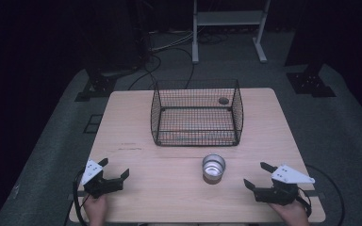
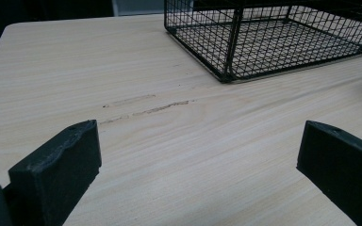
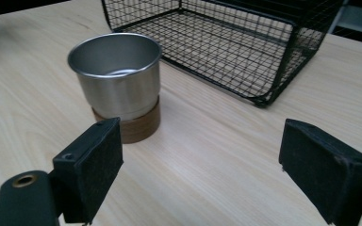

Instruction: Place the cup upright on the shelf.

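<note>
Around us the room is dark, with grey floor (image 1: 52, 155) on either side of a pale wooden desk (image 1: 136, 165), black cables (image 1: 169, 52) trailing behind it and the feet of a light metal stand (image 1: 228, 33) at the far end. On the far half of the desk sits a black wire basket (image 1: 196, 113), open at the top, with a small dark round thing (image 1: 223, 100) showing at its far right corner; we cannot tell what it is.

Just in front of the basket, a little right of centre, stands a steel cup (image 1: 213, 168). In our right gripper view the steel cup (image 3: 116, 75) is upright on a brown wooden base (image 3: 139, 126), near the basket's corner but apart from it.

Our left tongs (image 1: 116, 173) rest at the near left edge of the desk, spread wide with nothing between them; in the left gripper view we see bare wood, a faint scuff mark (image 2: 143, 109) and the basket's near corner (image 2: 226, 70) beyond. Our right tongs (image 1: 259, 175) sit at the near right edge, likewise spread and gripping nothing, well apart from the cup, which stands ahead of their left jaw in the right gripper view. A hand (image 1: 95, 209) holds the left tool, and another hand (image 1: 292, 214) the right.
</note>
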The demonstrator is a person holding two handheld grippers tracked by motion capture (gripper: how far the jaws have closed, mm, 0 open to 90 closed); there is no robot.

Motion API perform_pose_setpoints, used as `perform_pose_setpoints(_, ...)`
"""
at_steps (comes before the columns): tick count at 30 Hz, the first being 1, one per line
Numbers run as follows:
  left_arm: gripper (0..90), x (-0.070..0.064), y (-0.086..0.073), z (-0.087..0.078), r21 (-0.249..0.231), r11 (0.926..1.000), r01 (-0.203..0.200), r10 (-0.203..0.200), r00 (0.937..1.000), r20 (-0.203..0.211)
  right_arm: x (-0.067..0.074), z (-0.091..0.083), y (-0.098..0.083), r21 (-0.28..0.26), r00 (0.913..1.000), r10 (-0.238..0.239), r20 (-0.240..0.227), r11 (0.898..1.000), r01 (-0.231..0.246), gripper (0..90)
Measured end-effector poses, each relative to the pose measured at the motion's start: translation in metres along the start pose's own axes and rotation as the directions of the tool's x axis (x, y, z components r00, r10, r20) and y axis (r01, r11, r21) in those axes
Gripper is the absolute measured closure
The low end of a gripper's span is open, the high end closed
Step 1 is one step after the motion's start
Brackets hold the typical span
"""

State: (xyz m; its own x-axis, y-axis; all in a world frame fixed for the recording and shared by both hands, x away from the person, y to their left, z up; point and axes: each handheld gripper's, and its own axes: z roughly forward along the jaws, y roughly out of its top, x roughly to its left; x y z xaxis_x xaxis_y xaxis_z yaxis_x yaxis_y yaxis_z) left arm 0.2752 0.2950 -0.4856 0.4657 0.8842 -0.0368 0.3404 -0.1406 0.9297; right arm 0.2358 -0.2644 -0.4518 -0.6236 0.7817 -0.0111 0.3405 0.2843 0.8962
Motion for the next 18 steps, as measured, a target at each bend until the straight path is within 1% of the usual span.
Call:
perform_pose_setpoints(2, 0.0, 0.000, 0.000, 0.000, 0.000, 1.0000, 0.000, 0.000, 1.0000, 0.000, 0.001, 0.000, 0.000, 0.003, 1.0000, -0.001, -0.004, 1.000, 0.001, 13.3)
perform_pose_setpoints(3, 0.0, 0.000, 0.000, 0.000, -0.001, 1.0000, -0.001, 0.001, 1.0000, 0.000, 0.005, 0.002, 0.001, 0.005, 0.9999, -0.009, -0.014, 1.000, 0.009, 13.4)
perform_pose_setpoints(4, 0.0, 0.000, 0.000, 0.000, -0.001, 1.0000, -0.001, 0.001, 1.0000, 0.000, 0.005, 0.002, 0.001, 0.005, 0.9999, -0.009, -0.014, 1.000, 0.009, 13.4)
perform_pose_setpoints(5, 0.0, 0.000, 0.000, 0.000, -0.001, 1.0000, -0.001, 0.001, 1.0000, 0.001, 0.009, 0.003, 0.001, 0.012, 0.9996, -0.017, -0.022, 1.000, 0.017, 13.3)
perform_pose_setpoints(7, 0.0, 0.000, 0.000, 0.000, 0.000, 1.0000, -0.001, 0.001, 1.0000, 0.001, 0.011, 0.004, 0.002, 0.013, 0.9993, -0.025, -0.026, 1.000, 0.025, 13.3)
perform_pose_setpoints(8, 0.0, 0.000, 0.000, 0.000, 0.000, 1.0000, -0.001, 0.001, 1.0000, 0.001, 0.015, 0.006, 0.003, 0.021, 0.9988, -0.034, -0.036, 0.999, 0.035, 13.3)
perform_pose_setpoints(9, 0.0, 0.000, 0.000, 0.000, 0.000, 1.0000, -0.002, 0.002, 1.0000, 0.001, 0.016, 0.007, 0.003, 0.028, 0.9983, -0.037, -0.046, 0.999, 0.038, 13.3)
perform_pose_setpoints(10, 0.0, 0.000, 0.000, 0.000, 0.000, 1.0000, -0.002, 0.002, 1.0000, 0.001, 0.016, 0.007, 0.003, 0.028, 0.9983, -0.037, -0.046, 0.999, 0.038, 13.3)
perform_pose_setpoints(12, 0.0, 0.000, 0.000, 0.000, 0.000, 1.0000, -0.001, 0.001, 1.0000, 0.001, 0.020, 0.013, 0.004, 0.041, 0.9965, -0.044, -0.071, 0.998, 0.047, 13.1)
perform_pose_setpoints(17, 0.0, 0.000, 0.000, 0.000, -0.001, 1.0000, 0.000, 0.000, 1.0000, 0.001, 0.030, 0.022, 0.007, 0.065, 0.9941, -0.055, -0.094, 0.996, 0.061, 12.5)
perform_pose_setpoints(18, 0.0, 0.000, 0.000, 0.000, -0.001, 1.0000, 0.000, 0.000, 1.0000, 0.001, 0.030, 0.022, 0.007, 0.065, 0.9941, -0.055, -0.094, 0.996, 0.061, 12.5)
